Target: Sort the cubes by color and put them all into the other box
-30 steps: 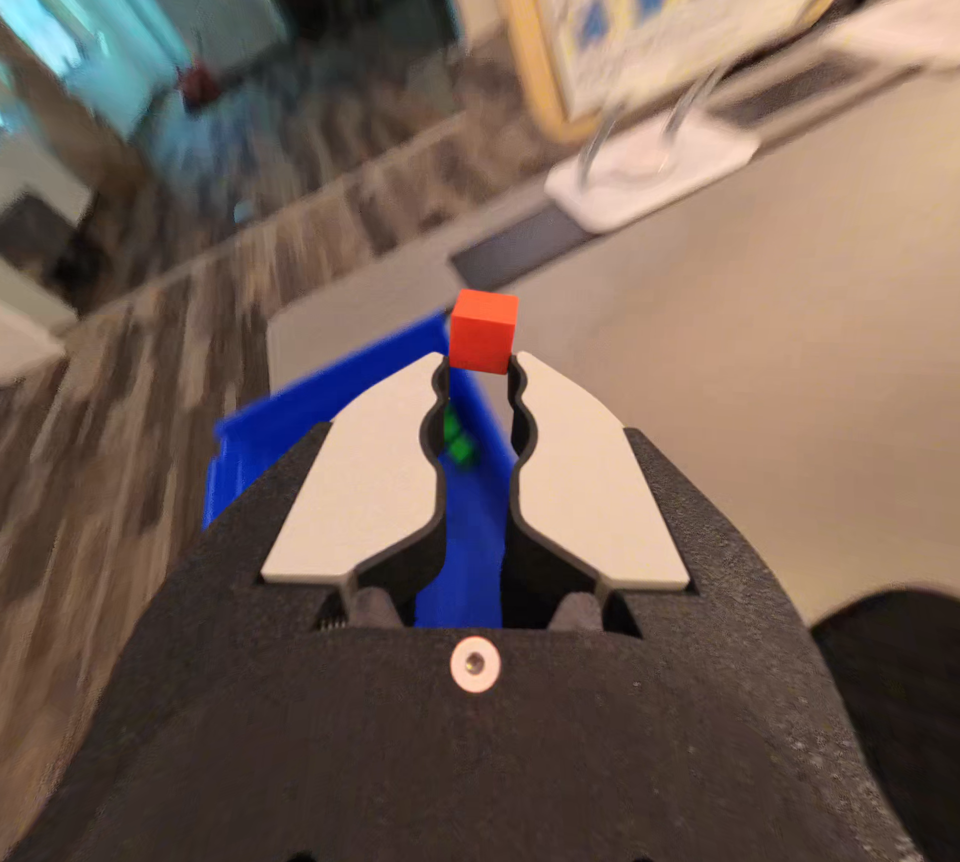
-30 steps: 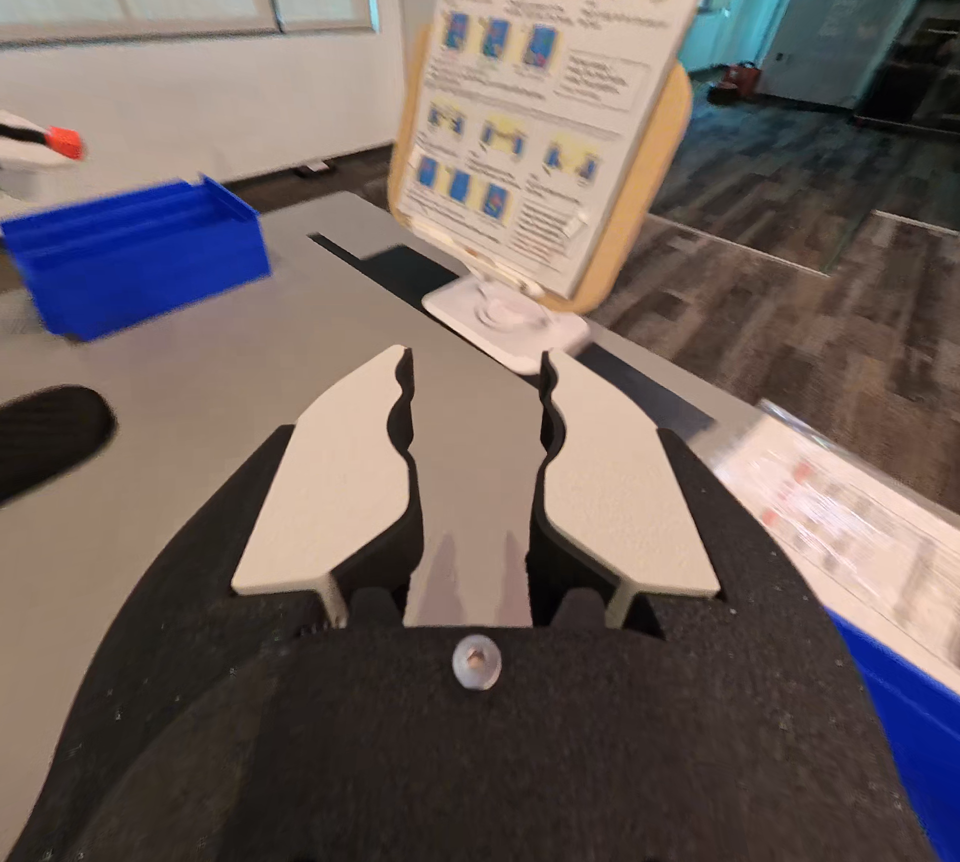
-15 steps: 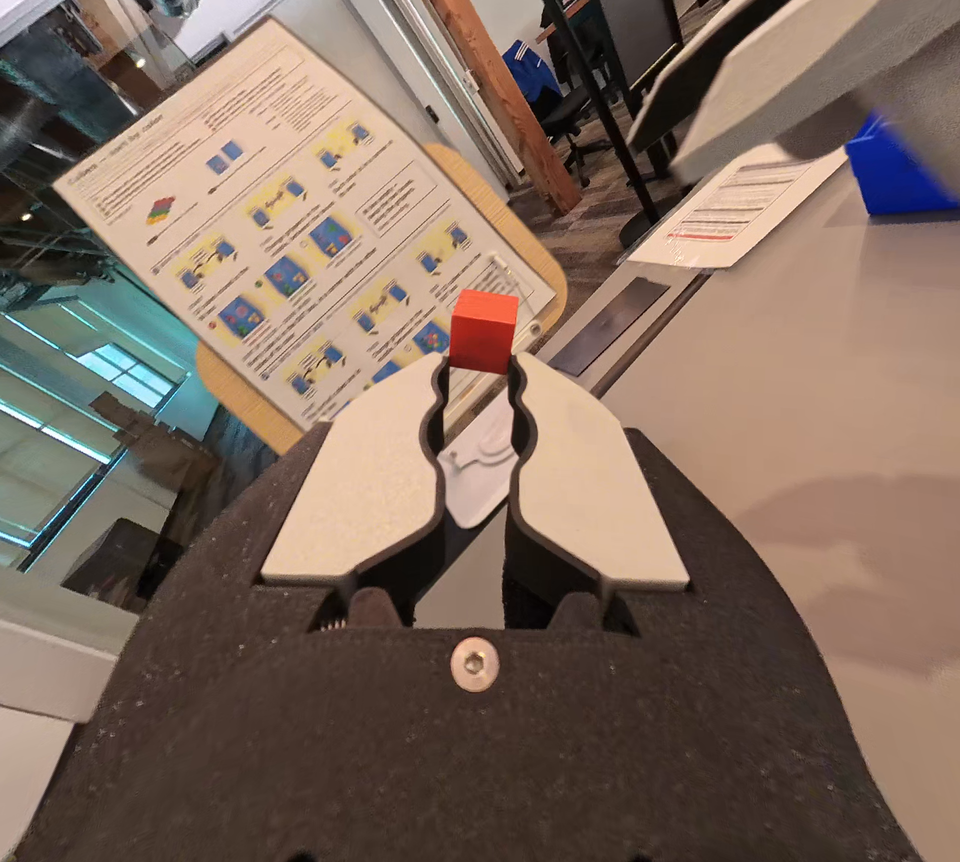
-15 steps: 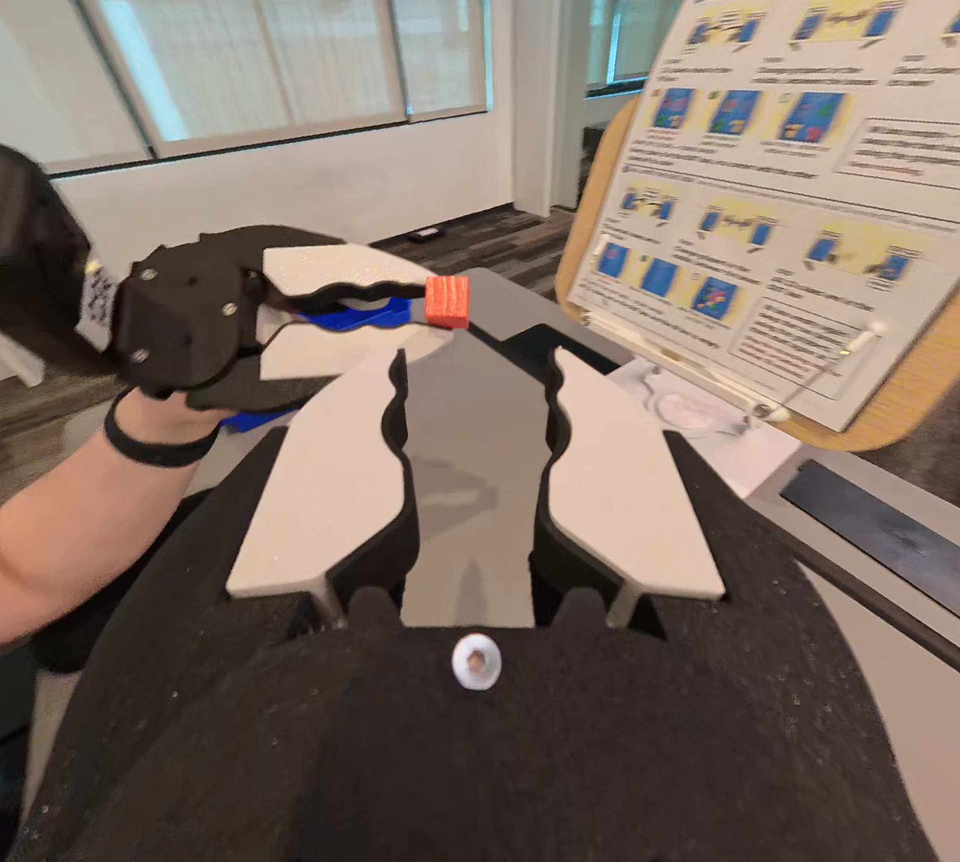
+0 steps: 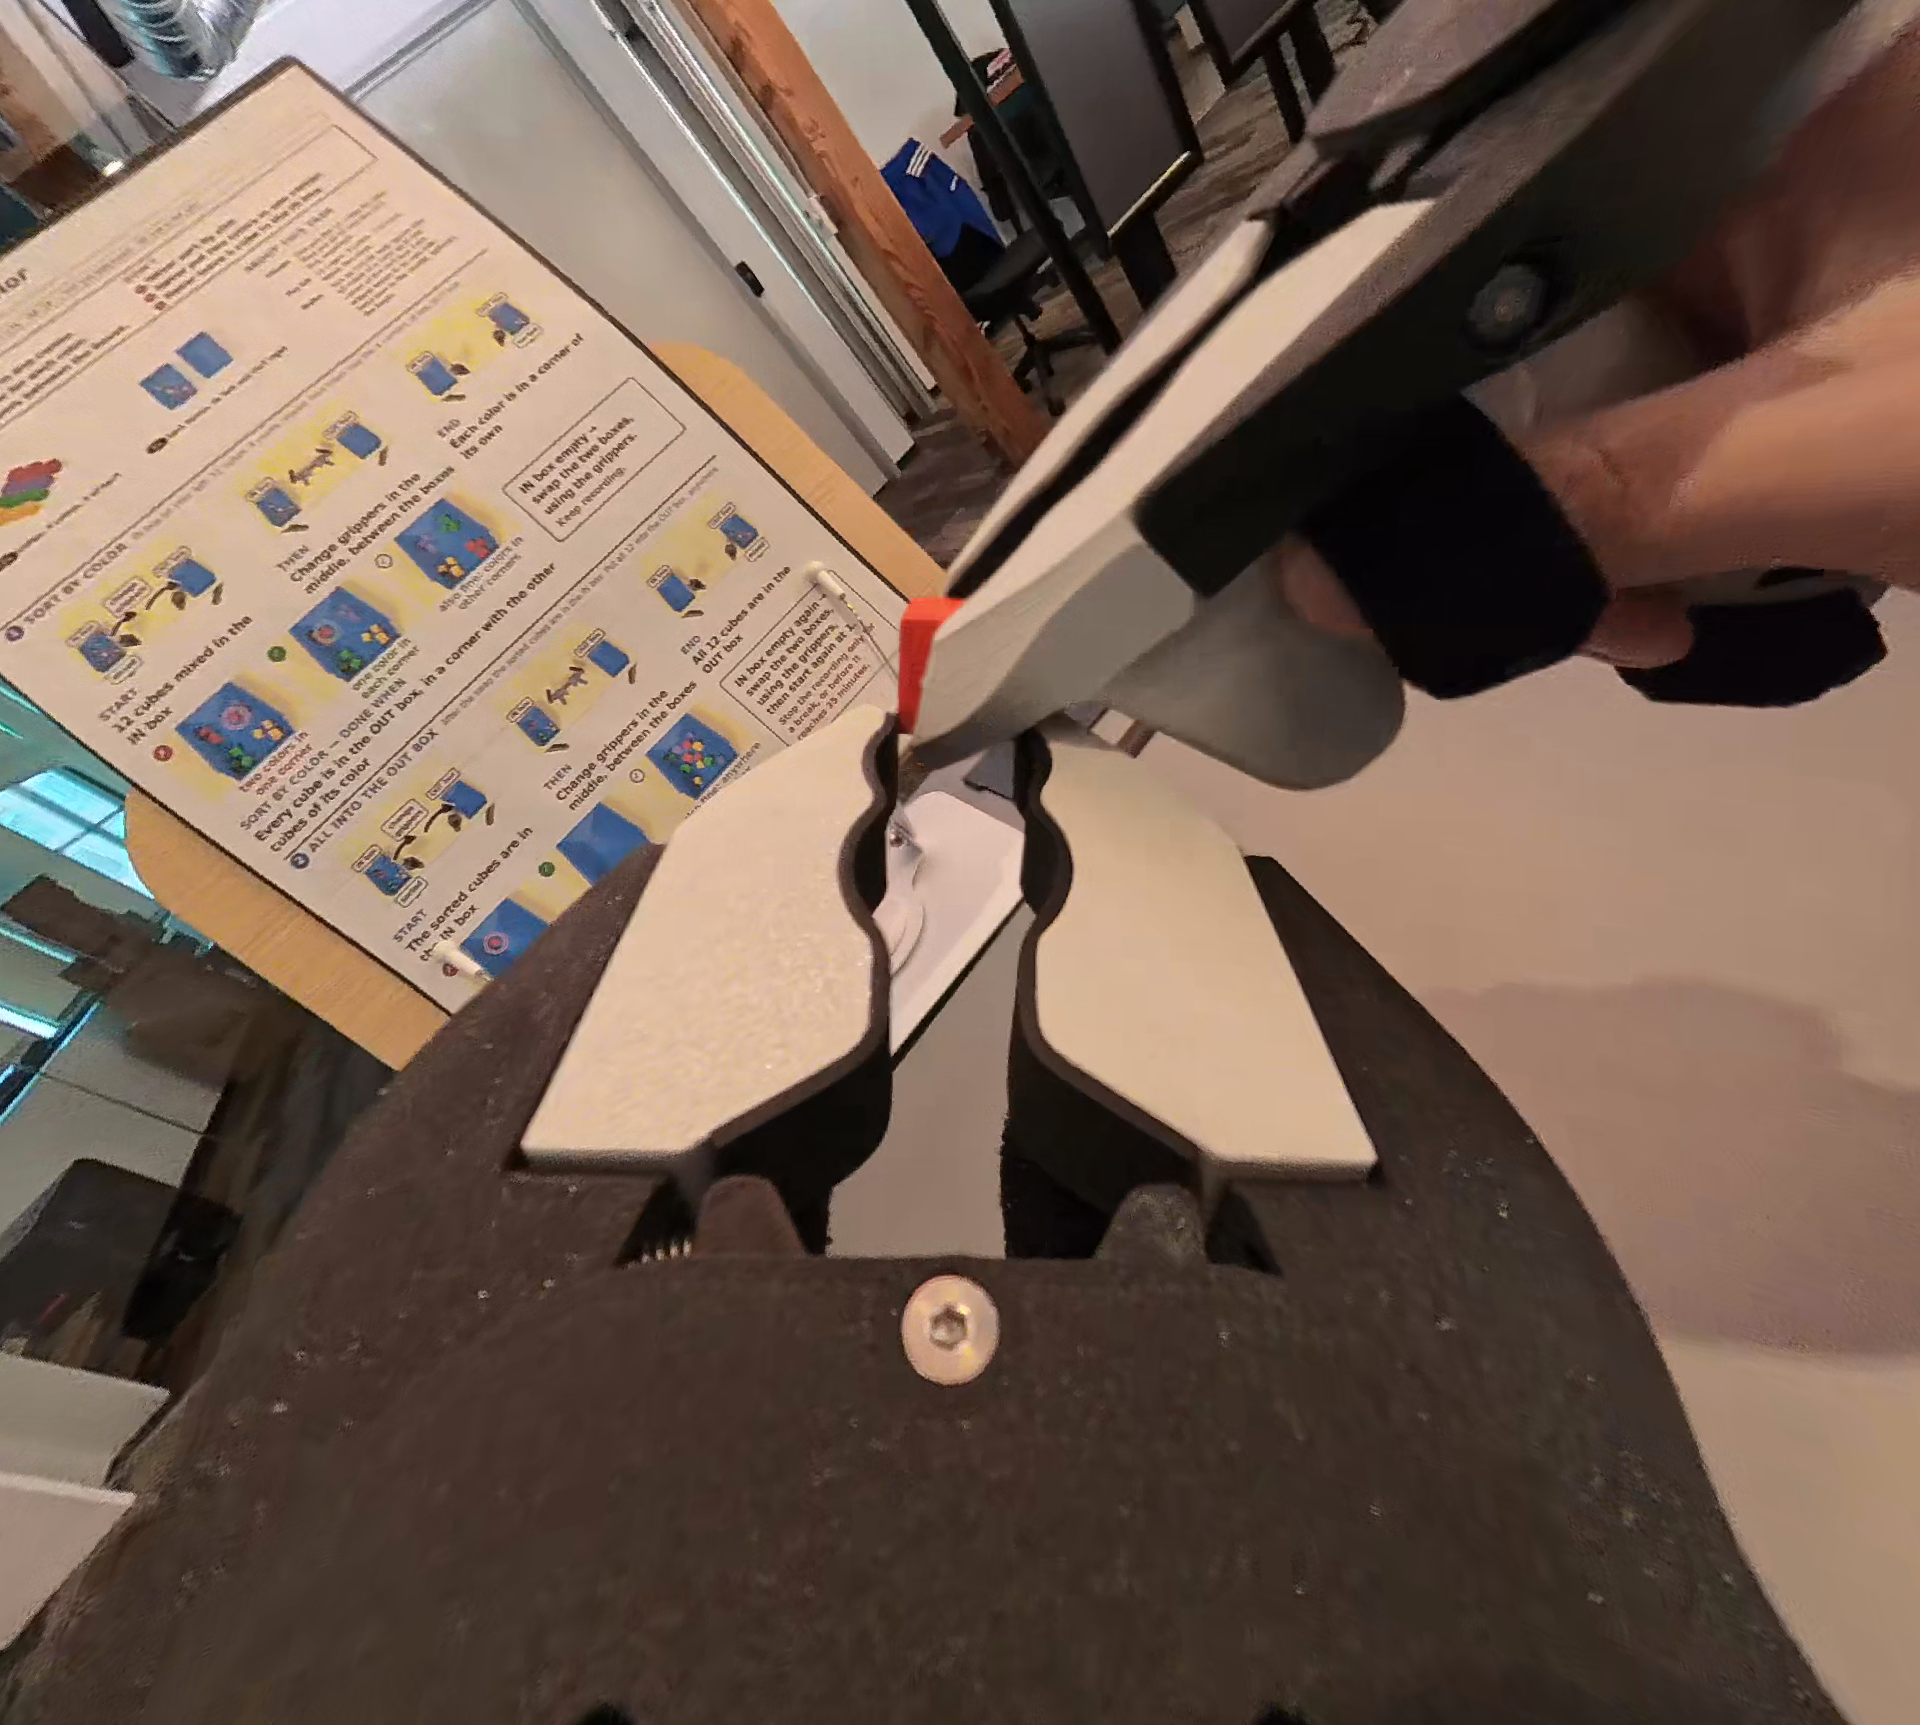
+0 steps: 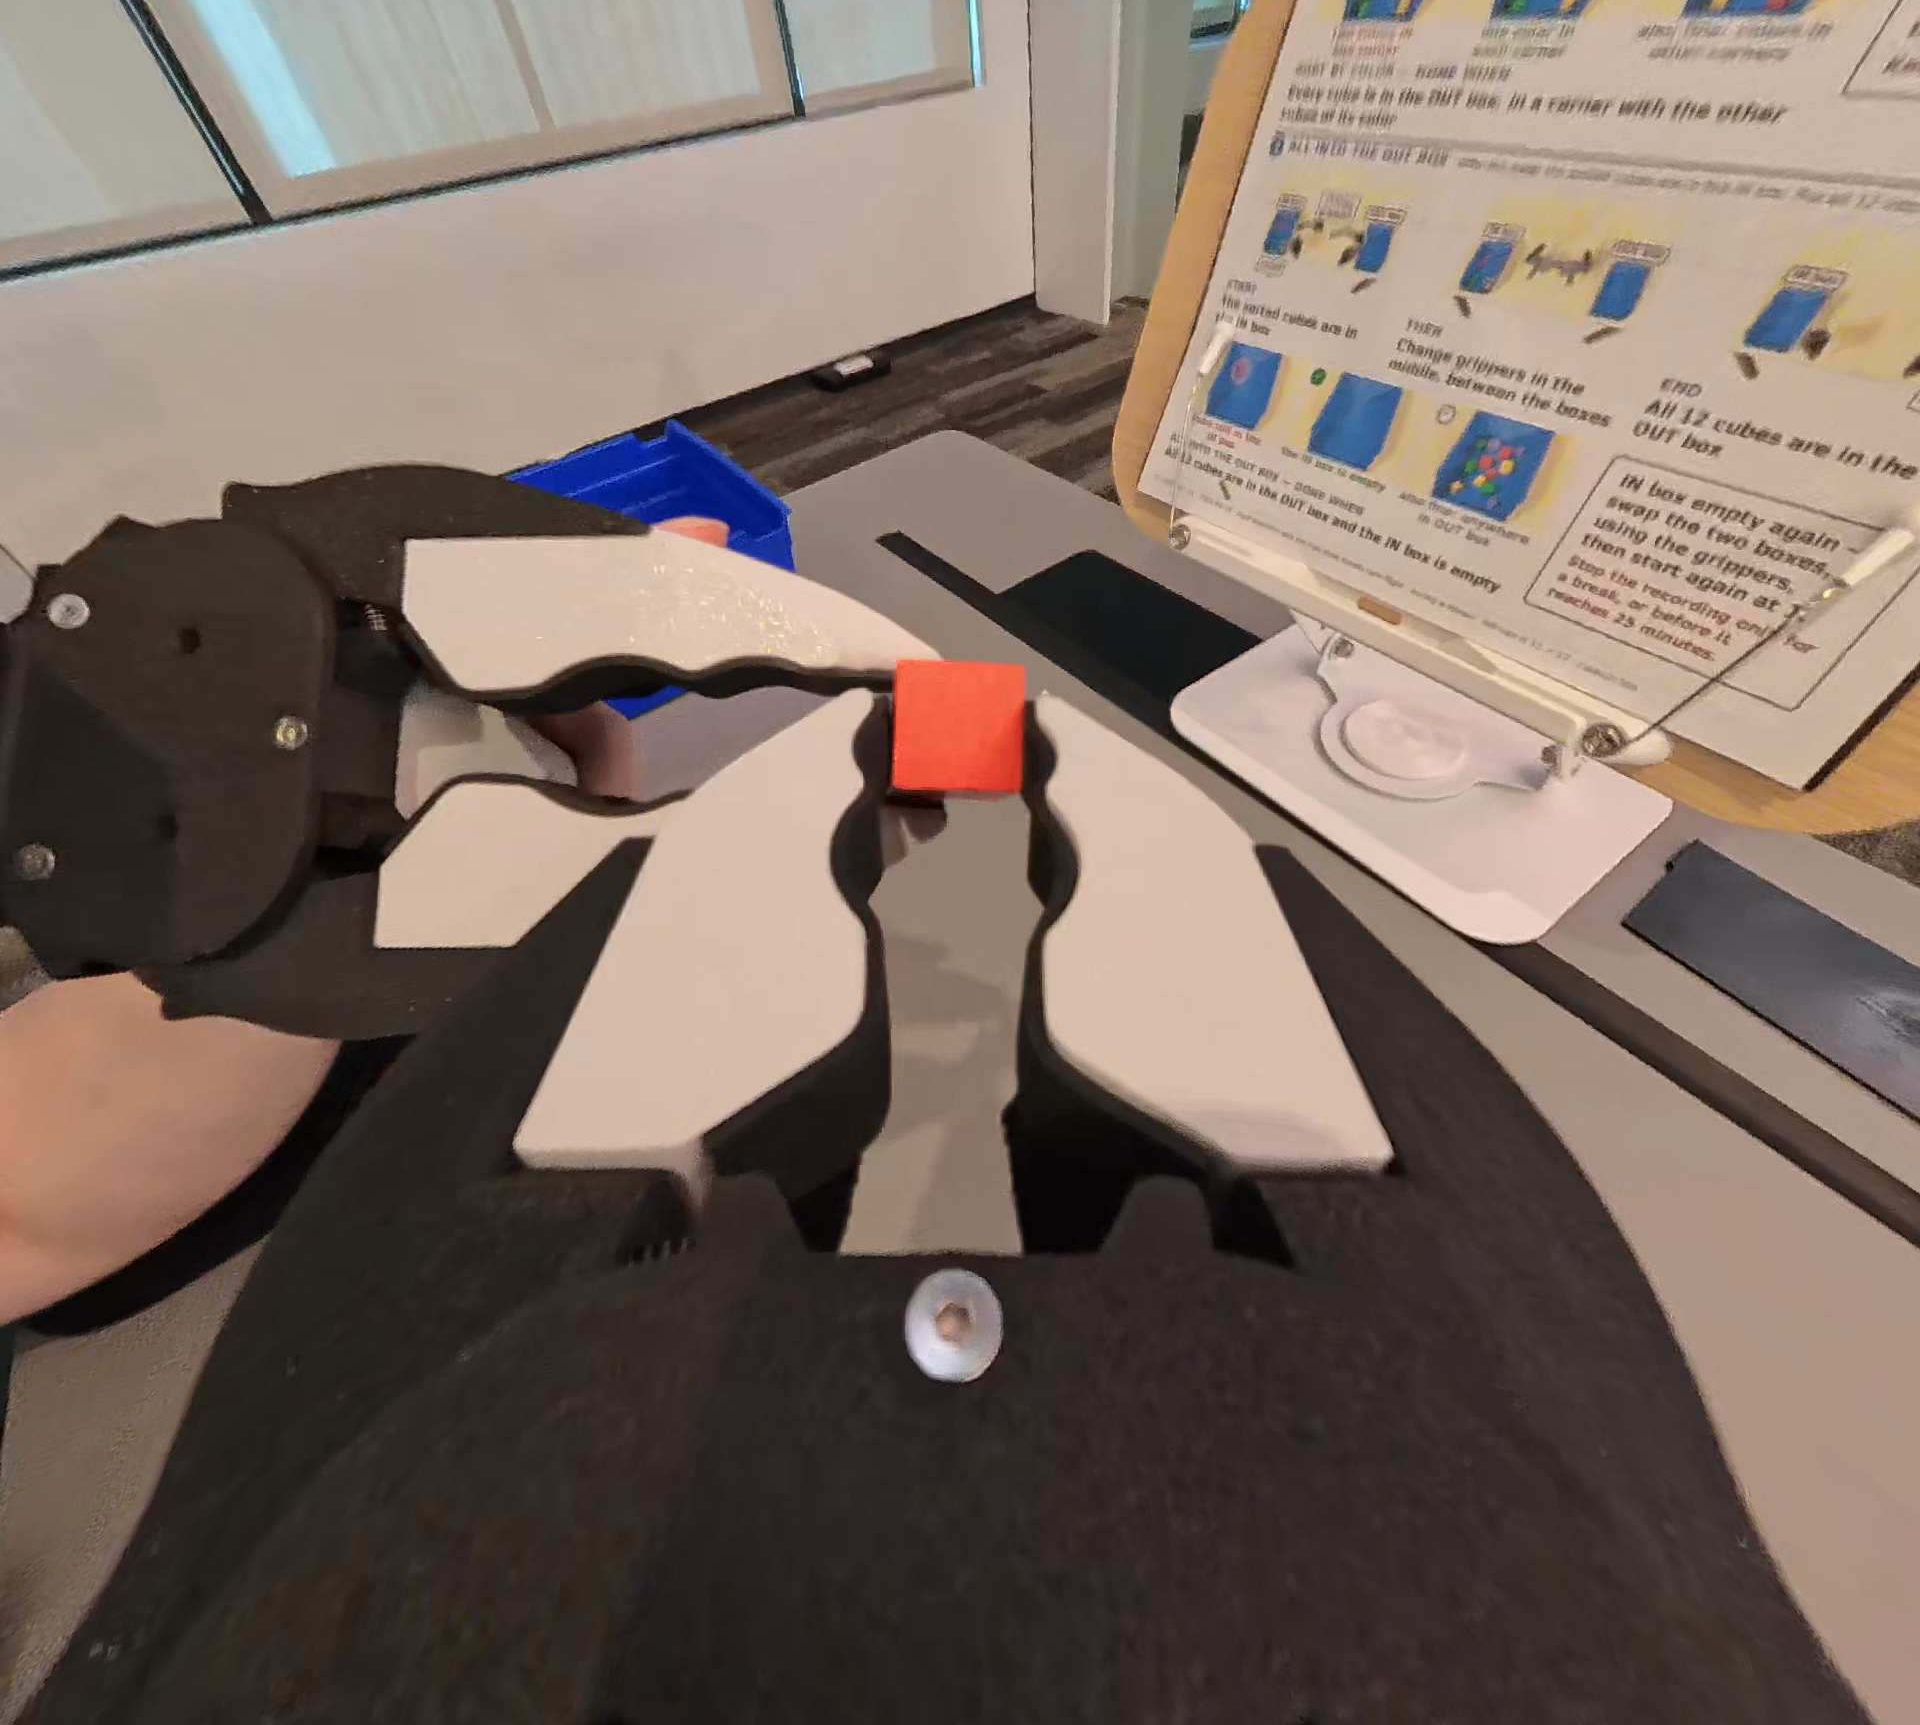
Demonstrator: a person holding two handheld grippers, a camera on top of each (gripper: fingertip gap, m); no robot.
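Red cube (image 6: 958, 725): in the air above the grey table (image 6: 1714, 1363), between both grippers' tips.
Left gripper (image 6: 883, 688): pinching it.
Right gripper (image 6: 954, 745): narrow around it, clamping unclear.
Handling: likely light, rigid; grip opposite flat faces.

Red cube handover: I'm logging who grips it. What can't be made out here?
- Red cube: left wrist view, mostly covered by a finger of the right gripper.
- Left gripper, lower fingertip: right wrist view, hidden behind the right gripper.
- Right gripper's clamp on the cube: its fingers are motion-blurred there.
- Blue box contents: right wrist view, behind its wall and the left gripper.
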